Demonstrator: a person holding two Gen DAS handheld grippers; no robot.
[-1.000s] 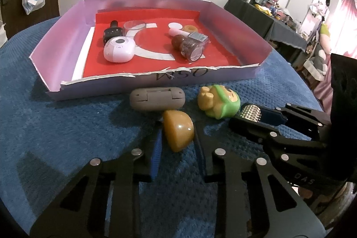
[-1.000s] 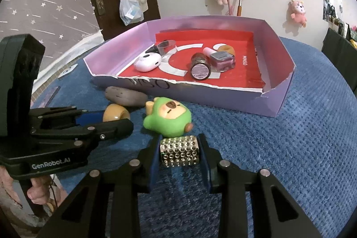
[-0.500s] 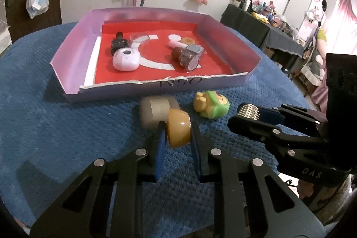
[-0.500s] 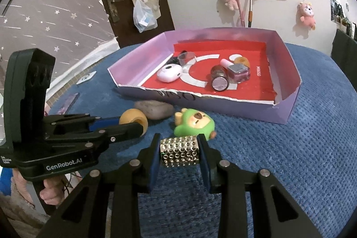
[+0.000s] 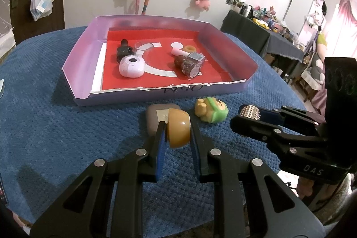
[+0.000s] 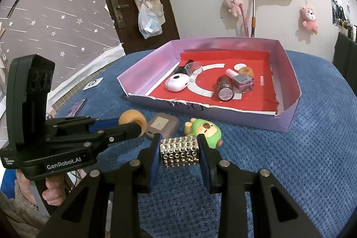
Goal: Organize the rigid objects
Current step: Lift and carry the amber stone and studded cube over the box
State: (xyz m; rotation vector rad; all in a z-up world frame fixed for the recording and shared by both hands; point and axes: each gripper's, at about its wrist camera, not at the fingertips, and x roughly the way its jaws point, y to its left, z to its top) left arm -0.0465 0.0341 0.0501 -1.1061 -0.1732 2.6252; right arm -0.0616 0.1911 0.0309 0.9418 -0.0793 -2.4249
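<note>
Evidently both pickups were done at this point: the left hand-held gripper (image 5: 177, 137) was closed on a tan rounded cap (image 5: 178, 127), pinched across its sides, and the right hand-held gripper (image 6: 179, 150) was clamped on a studded silver roller (image 6: 179, 150) by its two flat ends, probably because the spiked barrel offered no better seat. Both pieces hung above the blue-covered desk (image 5: 55, 126), short of the lilac tray (image 6: 290, 90) where they most likely belonged. That tray already held a white case (image 5: 131, 67), a dark bottle (image 5: 123, 51), a clear cup (image 5: 144, 46) and some small jars (image 5: 189, 63). A grey case (image 6: 161, 124) and a green toy figure (image 6: 205, 128) lay on the desk just before the tray's torn front wall. In the left wrist view the cap hid part of the grey case. I couldn't read the scrawl on the tray's front.
</note>
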